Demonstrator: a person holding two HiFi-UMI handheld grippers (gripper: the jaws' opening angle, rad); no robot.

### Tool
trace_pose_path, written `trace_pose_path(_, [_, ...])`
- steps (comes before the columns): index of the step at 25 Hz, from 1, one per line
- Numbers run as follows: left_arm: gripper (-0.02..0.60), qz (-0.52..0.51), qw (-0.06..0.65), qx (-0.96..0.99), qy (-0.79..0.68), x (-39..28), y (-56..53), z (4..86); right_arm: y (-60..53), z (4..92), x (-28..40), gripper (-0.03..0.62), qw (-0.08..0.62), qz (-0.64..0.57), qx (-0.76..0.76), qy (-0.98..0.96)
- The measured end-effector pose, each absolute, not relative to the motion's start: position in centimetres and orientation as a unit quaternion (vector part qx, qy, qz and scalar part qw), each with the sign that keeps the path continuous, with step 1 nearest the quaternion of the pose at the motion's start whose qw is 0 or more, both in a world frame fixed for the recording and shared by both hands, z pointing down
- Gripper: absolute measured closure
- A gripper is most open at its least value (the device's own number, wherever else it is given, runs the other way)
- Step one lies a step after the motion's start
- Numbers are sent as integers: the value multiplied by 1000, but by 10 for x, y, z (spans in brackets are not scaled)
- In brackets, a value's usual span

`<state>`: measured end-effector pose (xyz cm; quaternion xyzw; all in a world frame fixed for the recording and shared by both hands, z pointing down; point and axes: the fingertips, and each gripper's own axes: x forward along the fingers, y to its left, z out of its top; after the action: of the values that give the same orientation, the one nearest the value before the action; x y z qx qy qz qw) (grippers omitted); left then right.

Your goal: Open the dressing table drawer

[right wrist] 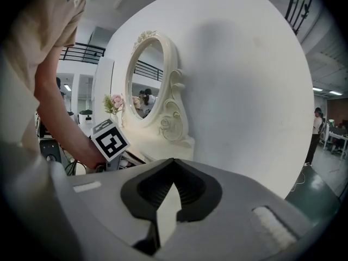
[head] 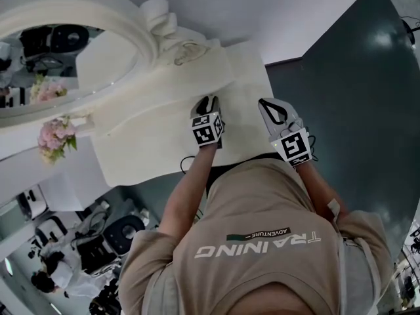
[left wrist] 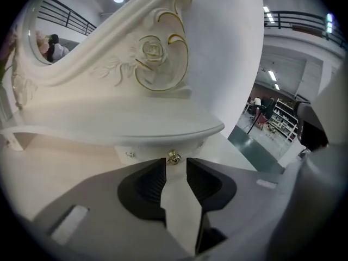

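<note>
The left gripper [left wrist: 175,165] is reaching toward the front of the white dressing table [head: 164,143], with its jaws standing narrowly apart. A small gold knob [left wrist: 173,157] is sitting right at the mouth of the jaws, between the two tips. Whether the pads are touching it cannot be told. The knob is projecting from the small drawer [left wrist: 147,152], which is lying straight ahead of the left gripper and just under the curved shelf edge [left wrist: 163,132]. Above and beyond that gripper, a carved rose with gold-lined scrolls [left wrist: 152,50] is decorating the mirror frame.

The right gripper [right wrist: 173,182] is hovering to the right of the left one and apart from the table front. Its jaw tips are meeting with nothing between them. Ahead of it and to its left, the left gripper's marker cube [right wrist: 110,140] is showing a black square pattern. The oval mirror [right wrist: 142,83] and a bunch of pink flowers [right wrist: 113,105] are standing farther off on the same side.

In the head view, the person's tan sweatshirt [head: 262,202] is showing the white word "TRAINING" [head: 259,246]. A dark strip above it is reading "ADVENTURE" [head: 259,233].
</note>
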<state>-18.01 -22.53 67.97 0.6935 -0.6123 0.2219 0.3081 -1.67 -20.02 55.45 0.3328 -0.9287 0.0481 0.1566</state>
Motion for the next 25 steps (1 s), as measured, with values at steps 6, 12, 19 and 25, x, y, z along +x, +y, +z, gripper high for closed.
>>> trace_pose_path(6, [449, 216, 324, 680, -622, -156, -236, 680, -198, 555, 18, 592, 168, 56, 335, -925])
trace_pose_path(12, [469, 225, 323, 673, -627, -157, -240, 681, -202, 558, 18, 592, 174, 54, 330, -926])
trace_pose_path(19, [472, 236, 318, 678, -620, -154, -237, 680, -207, 557, 14, 592, 169, 65, 330, -926])
trace_pose_path(25, [471, 241, 321, 680, -614, -150, -225, 682, -207, 556, 8, 592, 164, 67, 331, -927])
